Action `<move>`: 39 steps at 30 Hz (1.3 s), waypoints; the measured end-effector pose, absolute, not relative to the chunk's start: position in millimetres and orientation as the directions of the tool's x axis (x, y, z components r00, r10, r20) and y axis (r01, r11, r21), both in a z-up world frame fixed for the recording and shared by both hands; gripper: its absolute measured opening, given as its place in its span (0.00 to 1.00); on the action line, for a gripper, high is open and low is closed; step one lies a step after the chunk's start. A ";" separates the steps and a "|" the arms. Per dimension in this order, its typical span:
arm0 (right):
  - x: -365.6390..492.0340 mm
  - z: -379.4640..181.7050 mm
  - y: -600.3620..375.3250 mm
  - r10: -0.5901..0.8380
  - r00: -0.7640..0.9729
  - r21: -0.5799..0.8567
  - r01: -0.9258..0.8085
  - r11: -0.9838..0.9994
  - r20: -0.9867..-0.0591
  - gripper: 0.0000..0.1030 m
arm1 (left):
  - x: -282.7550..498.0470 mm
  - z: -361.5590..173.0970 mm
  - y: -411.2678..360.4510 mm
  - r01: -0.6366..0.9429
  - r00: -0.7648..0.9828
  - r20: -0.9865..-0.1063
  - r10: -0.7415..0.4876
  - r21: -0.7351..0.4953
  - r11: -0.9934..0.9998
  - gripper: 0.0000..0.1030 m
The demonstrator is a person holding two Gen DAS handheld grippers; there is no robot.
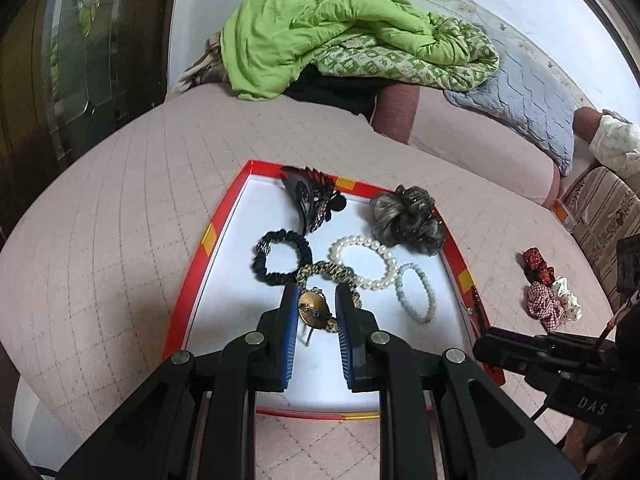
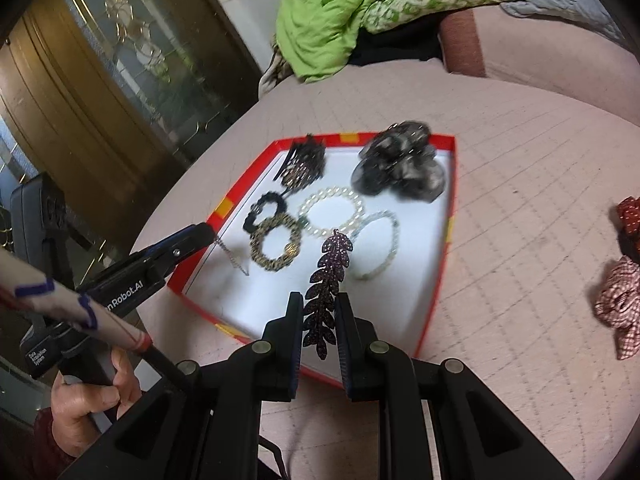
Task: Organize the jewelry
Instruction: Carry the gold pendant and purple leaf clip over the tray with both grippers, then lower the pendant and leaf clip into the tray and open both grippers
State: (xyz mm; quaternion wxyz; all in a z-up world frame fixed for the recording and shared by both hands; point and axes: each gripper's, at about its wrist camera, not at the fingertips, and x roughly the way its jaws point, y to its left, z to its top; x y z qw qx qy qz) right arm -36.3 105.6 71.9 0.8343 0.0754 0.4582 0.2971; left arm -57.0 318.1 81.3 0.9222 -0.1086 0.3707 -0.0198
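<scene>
A red-rimmed box lid (image 1: 206, 240) with a white floor lies on the pink bed and holds jewelry: a black scrunchie (image 1: 280, 258), a pearl bracelet (image 1: 362, 260), a pale jade bracelet (image 1: 416, 292), a leopard scrunchie (image 1: 324, 272), a black feather clip (image 1: 310, 196) and a grey hair bun (image 1: 406, 220). My left gripper (image 1: 316, 308) is shut on a gold fan brooch (image 1: 314, 306) with a chain, above the lid's front. My right gripper (image 2: 318, 316) is shut on a dark leaf-shaped hair clip (image 2: 326, 292), held over the lid's (image 2: 450, 200) near edge.
Red, checked and white scrunchies (image 1: 548, 294) lie on the bed right of the lid, also in the right wrist view (image 2: 620, 300). A green quilt (image 1: 320, 28) and grey pillow (image 1: 532, 92) lie at the back. A wooden glass door (image 2: 100, 80) stands left.
</scene>
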 end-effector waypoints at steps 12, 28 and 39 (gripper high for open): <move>-38.4 58.7 129.1 0.567 0.355 0.402 -0.440 0.803 -0.744 0.17 | -50.7 63.8 320.8 -0.074 0.676 -0.732 -0.088 -0.187 0.980 0.17; -30.8 44.4 140.8 0.549 0.340 0.394 -0.428 0.814 -0.764 0.17 | -39.4 47.1 306.2 -0.071 0.625 -0.780 -0.036 -0.104 0.992 0.17; -26.6 34.7 140.9 0.536 0.327 0.388 -0.422 0.819 -0.778 0.17 | -35.8 41.9 304.6 -0.078 0.607 -0.794 -0.025 -0.091 0.993 0.17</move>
